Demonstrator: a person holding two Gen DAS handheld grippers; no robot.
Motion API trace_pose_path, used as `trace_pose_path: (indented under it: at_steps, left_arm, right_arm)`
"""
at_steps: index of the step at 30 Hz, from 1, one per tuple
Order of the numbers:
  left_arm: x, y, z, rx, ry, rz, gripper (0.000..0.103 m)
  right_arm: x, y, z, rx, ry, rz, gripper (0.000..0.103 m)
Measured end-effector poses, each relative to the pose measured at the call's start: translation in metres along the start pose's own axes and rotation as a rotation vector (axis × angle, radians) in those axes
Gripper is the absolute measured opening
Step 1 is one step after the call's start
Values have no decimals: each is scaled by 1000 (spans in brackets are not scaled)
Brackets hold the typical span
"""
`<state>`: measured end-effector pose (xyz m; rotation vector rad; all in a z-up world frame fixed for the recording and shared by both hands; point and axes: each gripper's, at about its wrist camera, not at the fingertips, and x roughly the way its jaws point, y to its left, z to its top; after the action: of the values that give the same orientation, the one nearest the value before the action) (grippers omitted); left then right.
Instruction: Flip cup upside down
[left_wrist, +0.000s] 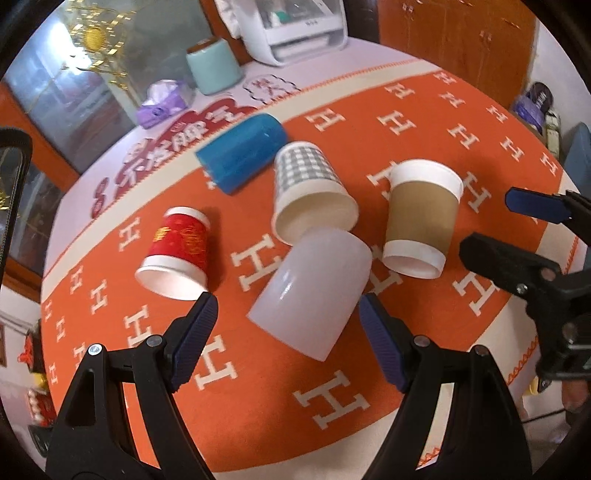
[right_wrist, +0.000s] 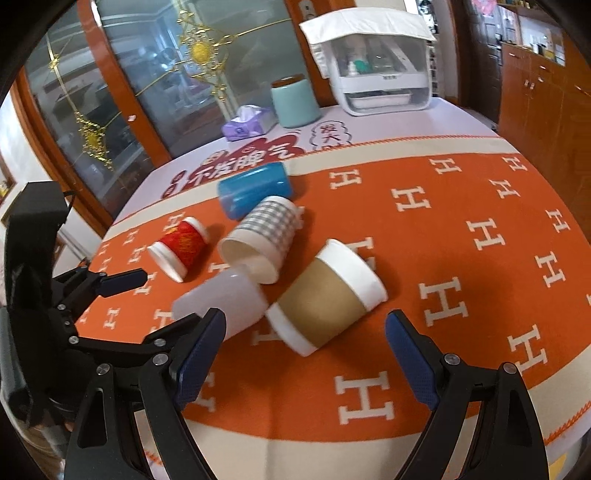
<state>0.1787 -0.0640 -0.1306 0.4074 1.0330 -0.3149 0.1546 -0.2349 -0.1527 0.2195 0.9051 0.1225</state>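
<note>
Several cups lie on their sides on the orange cloth (left_wrist: 424, 122): a frosted white cup (left_wrist: 310, 291) (right_wrist: 221, 299), a grey checked paper cup (left_wrist: 310, 188) (right_wrist: 262, 236), a brown-sleeved paper cup (left_wrist: 421, 218) (right_wrist: 325, 295), a red cup (left_wrist: 175, 251) (right_wrist: 181, 247) and a blue cup (left_wrist: 242, 151) (right_wrist: 253, 190). My left gripper (left_wrist: 288, 343) is open, its fingers either side of the frosted cup's near end, apart from it. My right gripper (right_wrist: 306, 358) is open just in front of the brown cup; it also shows in the left wrist view (left_wrist: 495, 229).
At the table's back stand a mint canister (right_wrist: 295, 98), a purple tissue pack (right_wrist: 247, 123) and a white appliance (right_wrist: 373, 62). Glass cabinet doors lie behind, wooden cabinets to the right. The table's front edge is close below my grippers.
</note>
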Motion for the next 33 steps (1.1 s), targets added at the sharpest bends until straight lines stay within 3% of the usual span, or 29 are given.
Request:
trace_pose_path:
  at_steps: [3,9,18,23,26,33]
  left_arm:
    - [14,-2,5,30,35,-38,77]
    - [43,-6,17,81,88,-28,77]
    - [67,-15,27,139,165,-59,77]
    - [81,-18,28,125,204,-64,77]
    - [87,-18,26,112,225,-64,66]
    - [86,-13,20,47,232,-78,65]
  right_arm:
    - [13,-14,-5,44,23,11,89]
    - [42,-39,-22,130,89,73,89]
    - [65,-47,-35,174,135,121,89]
    - [65,-48,-37,184,130,133,89]
    - [64,-46,-37,178,129,133,89]
    - [60,-45,-39,178,129,132,89]
